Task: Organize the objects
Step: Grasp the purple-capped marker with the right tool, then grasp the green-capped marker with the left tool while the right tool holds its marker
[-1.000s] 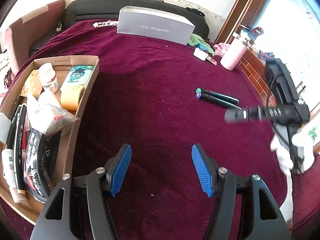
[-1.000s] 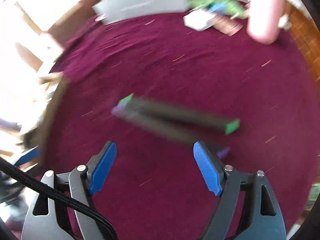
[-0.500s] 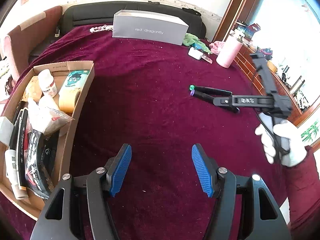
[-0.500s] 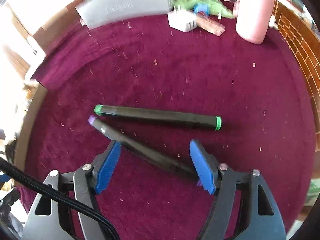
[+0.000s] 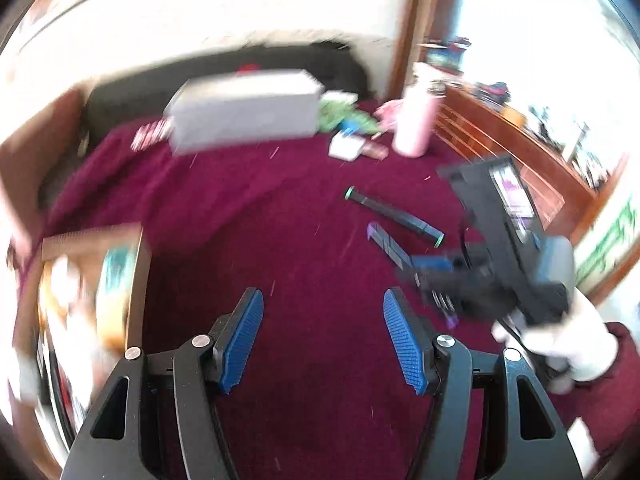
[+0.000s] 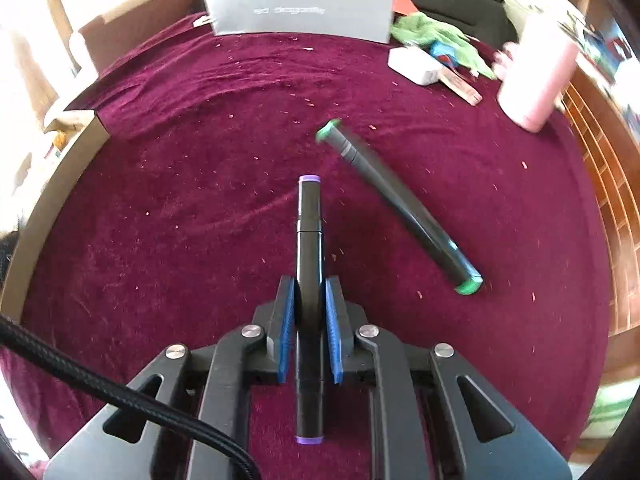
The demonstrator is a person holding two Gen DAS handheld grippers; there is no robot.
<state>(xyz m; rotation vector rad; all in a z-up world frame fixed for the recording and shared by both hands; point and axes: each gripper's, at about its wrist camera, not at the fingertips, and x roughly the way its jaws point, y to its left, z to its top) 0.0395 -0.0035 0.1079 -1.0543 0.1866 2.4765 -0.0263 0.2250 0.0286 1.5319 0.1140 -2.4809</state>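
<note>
Left wrist view, pretty blurry: the left gripper (image 5: 322,340) sits spread wide with nothing in it, low centre, over the maroon velvet cloth (image 5: 248,216). The open cardboard box (image 5: 136,264) is at the left edge.

Right wrist view: the right gripper (image 6: 309,312) pinches the black purple-capped marker (image 6: 309,248) mid-barrel, dead centre. The black green-capped marker (image 6: 396,204) lies loose on the cloth, upper right. The held one sticks out both ways, so I'd guess it could swivel or slip on a fast swing.

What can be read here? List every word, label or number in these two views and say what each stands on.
"dragonfly": pale lettering on the long grey cardboard box at the far edge of the maroon cloth; a short word before it is too blurred to read.
Small box in the tan cardboard tray, left wrist view: print blurred, unreadable.
Purple-capped black marker and green-capped black marker: no legible print.
</note>
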